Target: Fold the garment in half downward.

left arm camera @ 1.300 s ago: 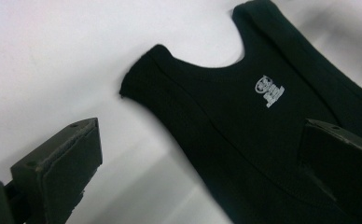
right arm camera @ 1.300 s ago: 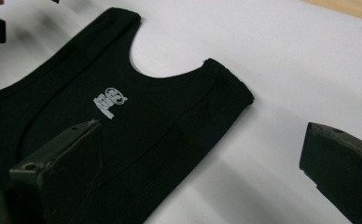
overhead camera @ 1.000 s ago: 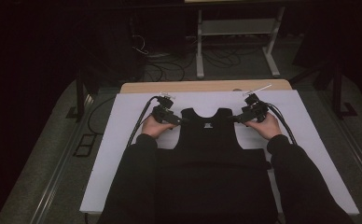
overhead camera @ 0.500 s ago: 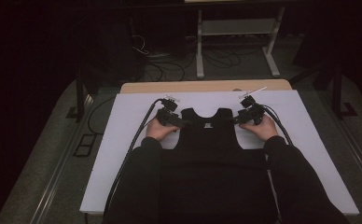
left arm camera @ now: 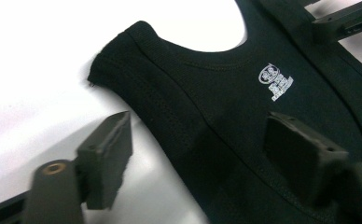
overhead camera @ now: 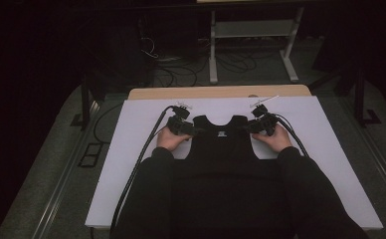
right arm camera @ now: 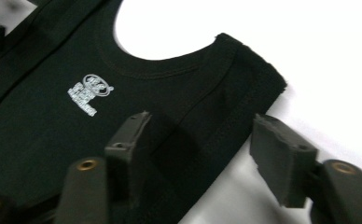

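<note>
A dim room with cables on the floor surrounds a table [overhead camera: 146,149] covered by a white sheet. The left gripper [left arm camera: 198,154] straddles the left shoulder strap of a black vest [overhead camera: 223,149]: one jaw rests over the white sheet outside the strap, the other over the fabric, and the pads do not yet press the cloth. Its jaws have just been closing with the strap between them. The right gripper [right arm camera: 202,154] mirrors this at the right strap, jaws apart, one over the fabric and one over bare sheet, also just closing around the strap edge. In the high view both grippers, left [overhead camera: 183,127] and right [overhead camera: 260,124], sit at the vest's top corners; the vest lies flat near the table's middle, neckline away from the person, a small white logo [left arm camera: 276,81] below the neckline. Risk: if the jaws close while riding above the surface, they may catch only the upper layer or slip off the hem, so that the vest lifts unevenly or drops. No containers are present.
</note>
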Demonstrator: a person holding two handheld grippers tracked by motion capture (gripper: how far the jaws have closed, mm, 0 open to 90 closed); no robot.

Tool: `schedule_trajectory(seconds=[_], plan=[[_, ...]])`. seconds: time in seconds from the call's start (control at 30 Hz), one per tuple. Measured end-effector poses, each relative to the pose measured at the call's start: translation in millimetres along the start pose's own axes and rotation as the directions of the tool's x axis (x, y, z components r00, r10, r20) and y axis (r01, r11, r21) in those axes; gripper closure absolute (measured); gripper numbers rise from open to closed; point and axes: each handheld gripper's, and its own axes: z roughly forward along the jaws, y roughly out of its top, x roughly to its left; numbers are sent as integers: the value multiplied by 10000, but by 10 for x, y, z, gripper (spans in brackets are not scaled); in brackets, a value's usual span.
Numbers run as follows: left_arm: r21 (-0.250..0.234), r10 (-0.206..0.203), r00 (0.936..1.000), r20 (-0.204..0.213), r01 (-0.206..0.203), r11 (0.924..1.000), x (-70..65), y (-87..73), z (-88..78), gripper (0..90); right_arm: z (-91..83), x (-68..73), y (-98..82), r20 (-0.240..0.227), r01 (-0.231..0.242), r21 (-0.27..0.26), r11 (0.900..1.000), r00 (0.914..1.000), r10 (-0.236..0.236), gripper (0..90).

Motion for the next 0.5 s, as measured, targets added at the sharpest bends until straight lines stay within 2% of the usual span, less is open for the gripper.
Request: schedule_trajectory(seconds=[0.07, 0.2, 0.3, 0.4, 0.5], plan=[[-58, -45, 10000, -6, 45, 10000, -30, 4, 19, 310, 1, 20, -3, 31, 90, 9, 10000, 10000, -90, 451], [-113, -69, 9998, 187, 71, 9999, -58, 7, 42, 412, 9, 46, -2, -250, 204, 10, 9998, 9995, -204, 534], [-169, -23, 9997, 239, 27, 9999, -69, -4, 55, 533, 18, 63, -4, -338, 208, -25, 9998, 9992, -209, 607], [-228, 207, 9992, 343, -199, 9995, -101, -15, 78, 581, 33, 81, -8, -509, 205, -42, 9998, 9985, -207, 723], [-266, 381, 9990, 220, -375, 9989, -143, -28, 96, 663, 51, 116, -12, -610, 330, -37, 9994, 9976, -331, 801]])
